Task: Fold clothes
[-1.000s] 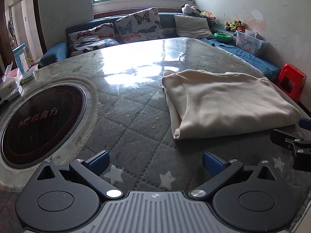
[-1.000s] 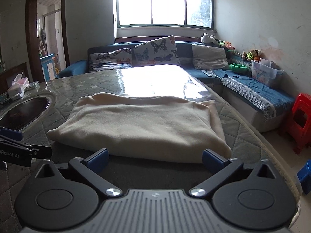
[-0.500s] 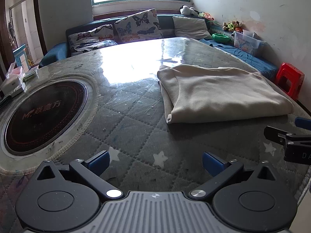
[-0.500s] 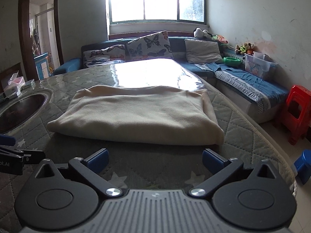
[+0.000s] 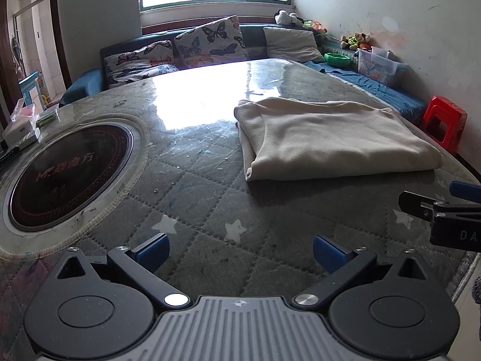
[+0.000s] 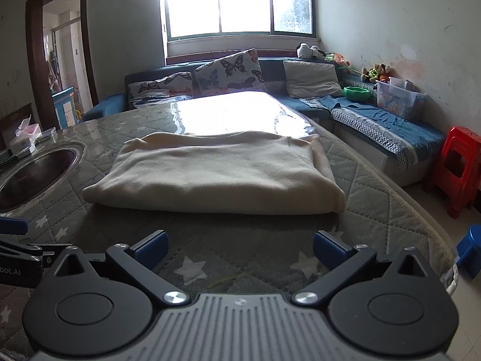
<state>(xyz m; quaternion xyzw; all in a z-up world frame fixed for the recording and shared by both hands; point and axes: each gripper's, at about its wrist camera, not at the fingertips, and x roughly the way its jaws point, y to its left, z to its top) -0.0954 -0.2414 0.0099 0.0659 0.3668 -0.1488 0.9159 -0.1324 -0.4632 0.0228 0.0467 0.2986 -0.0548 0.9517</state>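
Note:
A cream garment (image 5: 333, 138) lies folded into a flat rectangle on the quilted table (image 5: 195, 186); it also shows in the right wrist view (image 6: 219, 174). My left gripper (image 5: 240, 251) is open and empty, near the table's front edge, well short and left of the garment. My right gripper (image 6: 239, 249) is open and empty, in front of the garment's near fold. The right gripper's side shows at the right edge of the left wrist view (image 5: 445, 210). The left gripper's side shows at the left edge of the right wrist view (image 6: 18, 252).
A round dark cooktop (image 5: 69, 177) is set into the table at the left. Small boxes (image 5: 21, 129) sit at the far left. A sofa with cushions (image 6: 228, 72) runs behind. A red stool (image 6: 460, 168) and a blue stool (image 6: 469, 249) stand beside the table at the right.
Both grippers have drawn back from the folded garment toward the table's front edge and risen a little. Both stay open. The garment has not moved.

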